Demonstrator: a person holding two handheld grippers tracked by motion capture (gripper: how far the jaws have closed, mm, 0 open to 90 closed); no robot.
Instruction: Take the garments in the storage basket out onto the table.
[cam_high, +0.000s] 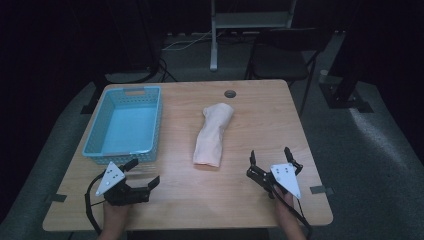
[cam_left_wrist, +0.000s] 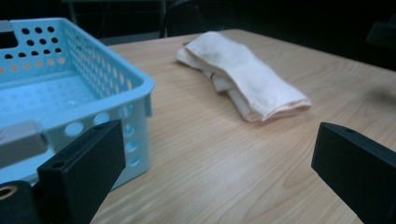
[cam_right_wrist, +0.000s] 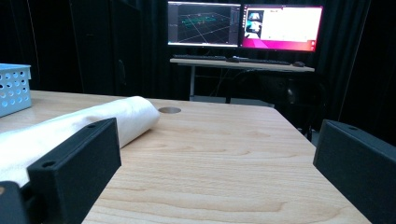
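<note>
The left claw (cam_high: 145, 175) is hovering low over the near left part of the desk (cam_high: 190, 200), its jaws spread wide and holding nothing; the person's left hand (cam_high: 116, 216) is coming in from the bottom edge, gripping it from behind, with the jaws pointing right and slightly away, toward the desk's middle; the right claw (cam_high: 272, 157) is sitting near the front right of the desk, its jaws likewise gaping and empty, pointing away from the person and a little leftward, with the right hand (cam_high: 285, 212) angling in from below; the folded cream towel (cam_high: 212, 134) is lying lengthwise at the middle of the desk, well apart from both claws and roughly between them; in the left gripper view the towel (cam_left_wrist: 243, 77) is resting ahead between the two black jaws, to the right of the light blue basket (cam_left_wrist: 107, 79); the basket (cam_high: 95, 135) is standing at the left of the desk, just beyond the left claw; two lit monitors (cam_right_wrist: 243, 25) are glowing in the dark background of the right gripper view.
</note>
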